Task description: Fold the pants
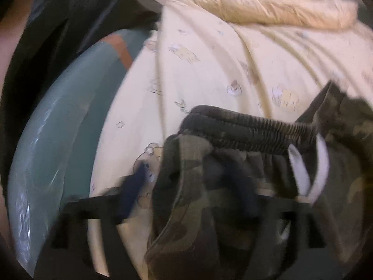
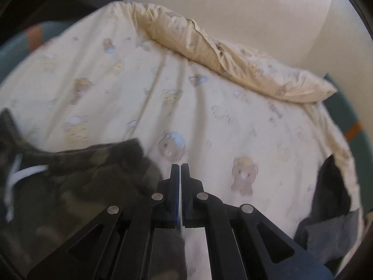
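Nearest the left wrist camera, the left gripper (image 1: 191, 186) had its dark fingers (image 1: 130, 193) spread wide, one over the bedsheet and the other blurred over the cloth, with the bunched edge of the camouflage pants (image 1: 198, 210) between them but not pinched. The pants lay crumpled on the bed's pale bear-print sheet (image 1: 209, 58), ribbed elastic waistband (image 1: 247, 128) uppermost and a white drawstring (image 1: 300, 170) looped beside it.

In the right wrist view, the right gripper (image 2: 181, 166) had its fingers pressed together, empty, hovering over bare sheet just beside the pants' waistband corner (image 2: 126, 149).

Judging from this, the step was taking hold of the waistband. To do it well, each gripper should probably pinch one waistband corner, both layers together and clear of the drawstring, so the pants could be lifted and spread flat.

Farther off, a rumpled yellow pillow (image 1: 268, 7) lay at the bed's far edge.
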A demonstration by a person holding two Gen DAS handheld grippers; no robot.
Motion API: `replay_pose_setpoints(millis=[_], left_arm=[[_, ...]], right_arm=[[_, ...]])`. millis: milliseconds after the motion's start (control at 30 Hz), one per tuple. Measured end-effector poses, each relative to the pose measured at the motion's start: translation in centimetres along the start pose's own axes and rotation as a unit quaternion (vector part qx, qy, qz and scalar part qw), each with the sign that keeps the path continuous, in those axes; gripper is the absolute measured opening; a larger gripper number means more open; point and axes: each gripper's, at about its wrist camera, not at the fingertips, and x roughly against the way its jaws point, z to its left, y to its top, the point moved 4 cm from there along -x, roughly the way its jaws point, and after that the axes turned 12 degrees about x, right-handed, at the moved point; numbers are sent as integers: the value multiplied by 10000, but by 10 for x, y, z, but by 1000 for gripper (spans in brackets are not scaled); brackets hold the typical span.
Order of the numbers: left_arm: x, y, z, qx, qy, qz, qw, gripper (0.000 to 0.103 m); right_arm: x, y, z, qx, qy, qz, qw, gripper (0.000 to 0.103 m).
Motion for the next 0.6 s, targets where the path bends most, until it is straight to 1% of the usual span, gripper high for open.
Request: replay_pose_setpoints(millis=[33, 67, 100, 133, 167, 200, 233, 300, 333, 400, 433, 467, 500, 567, 600], left_arm=[[6, -1, 5, 180, -132, -1, 9998, 88], [10, -3, 6, 330, -193, 66, 9992, 89], [14, -6, 8, 445, -259, 165, 9985, 89], [21, -12, 12, 584, -385, 292, 9971, 89], [28, -16, 12, 629, -420, 314, 9966, 89], [37, -21, 13, 650, -466, 309, 9963, 89], [53, -29, 16, 664, -531, 289, 9960, 89], [80, -43, 18, 706, -791, 304, 9939, 89], [95, -53, 19, 662, -904, 382, 9930, 89], [130, -77, 23, 611, -1173, 381, 9905, 89], [146, -90, 24, 558, -1229, 399, 9900, 89], [169, -108, 28, 514, -1367, 377, 9886, 89], [187, -123, 32, 505, -1457, 317, 9875, 89], [230, -163, 42, 441, -1591, 183, 9861, 89], [249, -185, 48, 437, -1647, 146, 9853, 89]], right_arm=[[10, -3, 0, -35, 116, -52, 9999, 10], [26, -11, -5, -97, 194, -126, 9997, 14], [34, -14, -7, -126, 235, -139, 9995, 29], [47, -22, -10, -181, 289, -113, 9994, 54], [60, -30, -14, -248, 304, -86, 9992, 66], [69, -30, -20, -264, 345, -83, 9990, 71], [84, -37, -22, -274, 390, -122, 9988, 71], [116, -52, -24, -308, 531, -173, 9980, 71], [132, -61, -22, -345, 637, -192, 9972, 71], [168, -85, -15, -436, 972, -262, 9940, 71], [184, -98, -11, -480, 1081, -268, 9926, 72], [201, -114, -6, -528, 1194, -242, 9911, 72], [220, -133, 1, -608, 1340, -273, 9887, 71], [252, -173, 14, -752, 1554, -314, 9845, 72], [267, -199, 20, -895, 1635, -345, 9819, 72]])
